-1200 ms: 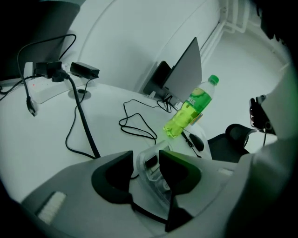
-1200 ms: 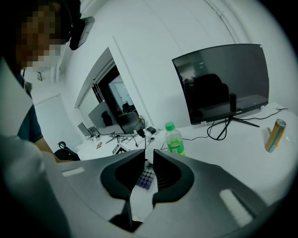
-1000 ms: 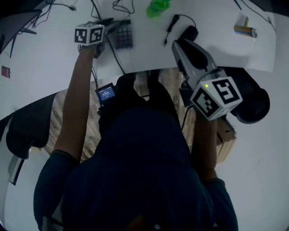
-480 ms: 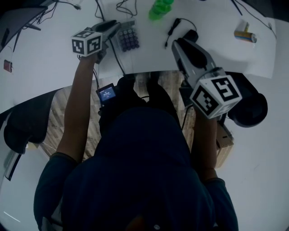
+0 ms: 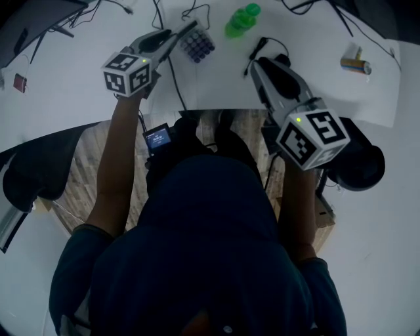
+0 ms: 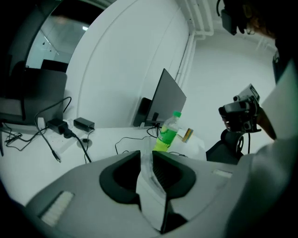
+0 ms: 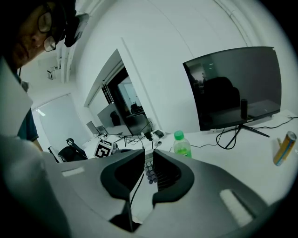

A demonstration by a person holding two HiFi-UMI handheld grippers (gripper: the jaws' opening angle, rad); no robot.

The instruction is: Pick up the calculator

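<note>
The left claw (image 5: 186, 34) is pinching the calculator (image 5: 198, 46) by one thin edge, so the keypad juts out past the tips, near the green bottle (image 5: 241, 20). It seems to hang clear of the white bench (image 5: 79, 72). In the left gripper view the pale casing (image 6: 150, 186) stands edge-on between the jaws, a grip I'd judge narrow enough to let it swing. The right claw (image 5: 258, 62) hovers well apart to the side, its jaws pressed almost together on nothing, probably just keeping out of the way.
</note>
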